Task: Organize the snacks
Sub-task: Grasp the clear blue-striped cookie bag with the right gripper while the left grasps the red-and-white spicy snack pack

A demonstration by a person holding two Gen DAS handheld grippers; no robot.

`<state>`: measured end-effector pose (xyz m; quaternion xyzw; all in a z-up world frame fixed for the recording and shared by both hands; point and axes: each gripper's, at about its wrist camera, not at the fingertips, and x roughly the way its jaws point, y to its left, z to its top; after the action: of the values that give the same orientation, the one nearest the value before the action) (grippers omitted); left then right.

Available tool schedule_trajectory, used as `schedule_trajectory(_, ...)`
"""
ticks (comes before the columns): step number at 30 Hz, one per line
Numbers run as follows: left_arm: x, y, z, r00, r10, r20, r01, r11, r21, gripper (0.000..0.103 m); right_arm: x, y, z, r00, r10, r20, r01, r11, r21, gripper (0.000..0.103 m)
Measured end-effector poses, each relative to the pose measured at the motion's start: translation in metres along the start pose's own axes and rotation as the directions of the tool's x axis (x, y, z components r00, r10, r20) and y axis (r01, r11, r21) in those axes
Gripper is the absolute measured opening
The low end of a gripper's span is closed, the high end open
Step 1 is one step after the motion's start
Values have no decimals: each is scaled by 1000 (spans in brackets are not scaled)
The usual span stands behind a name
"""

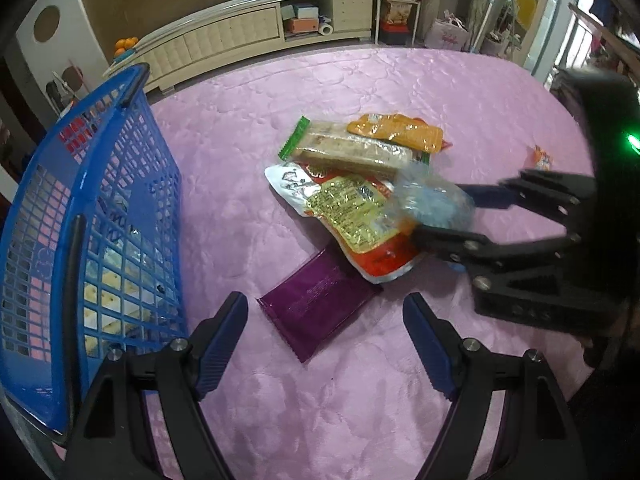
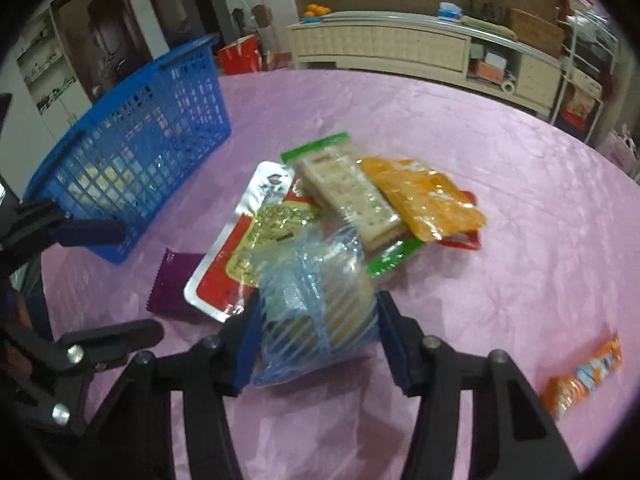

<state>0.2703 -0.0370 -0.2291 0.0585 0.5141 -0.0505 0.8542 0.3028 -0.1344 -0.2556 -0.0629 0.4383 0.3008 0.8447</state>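
- Blue-striped clear packet [image 2: 316, 308]: crinkly film with pale diagonal stripes, a round yellowish snack inside. It sits between the two blue ribbed pads of the right gripper [image 2: 318, 334], both pads pressed against its sides, at the near edge of the snack pile.
- Pile on the cloth, five more packets: one glossy red-and-silver foil pouch [image 2: 244, 240] with a yellow label; one long clear cracker sleeve [image 2: 352, 200] with green ends, perforated crackers showing through; one shiny orange packet [image 2: 424, 200]; one flat red packet [image 2: 466, 240] mostly hidden under the orange one; one flat purple packet [image 1: 316, 300] with a serrated edge.
- One small orange wrapper [image 2: 584, 376] lies well apart from the pile.
- Left gripper [image 1: 326, 344]: fingers spread wide, nothing between them, above the purple packet.
- One blue plastic lattice basket [image 1: 120, 208], rectangular, dark handles, pale crackers visible inside.
- Pink embossed tablecloth [image 1: 360, 92], satin sheen, on a round table.
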Motion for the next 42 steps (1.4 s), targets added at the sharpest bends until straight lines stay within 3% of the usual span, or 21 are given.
schedule_trajectory(14, 18, -3, 16, 992, -114, -44, 104, 976, -190, 78, -22, -25, -11, 995, -94, -44, 99, 985, 138, 58)
schedule_trajectory(17, 31, 1, 23, 990, -125, -64, 104, 959, -262, 78, -16, -33, -15, 996, -45, -77, 60, 979, 197, 59)
schedule_trajectory(21, 46, -4, 31, 993, -90, -78, 67, 964, -259, 76, -14, -34, -12, 992, -98, -75, 110, 977, 182, 58)
schedule_trajectory(23, 50, -4, 34, 992, -92, -81, 69, 965, -253, 75, -14, -37, -11, 995, -77, -69, 90, 974, 208, 59)
schedule_trajectory(32, 68, -12, 45, 993, -65, -94, 46, 981, -189, 53, -5, -43, -3, 993, -93, -69, 107, 965, 241, 59)
schedule_trajectory(35, 70, -13, 47, 993, -54, -103, 36, 985, -169, 40, -4, -44, -1, 993, -94, -70, 109, 963, 247, 59)
schedule_trajectory(37, 71, -15, 49, 991, -79, -105, 61, 984, -165, 24, -6, -42, 0, 993, -100, -62, 112, 964, 239, 59)
schedule_trajectory(42, 69, -15, 51, 994, -79, -81, 63, 982, -179, 12, -6, -44, -2, 992, -104, -72, 119, 962, 244, 59)
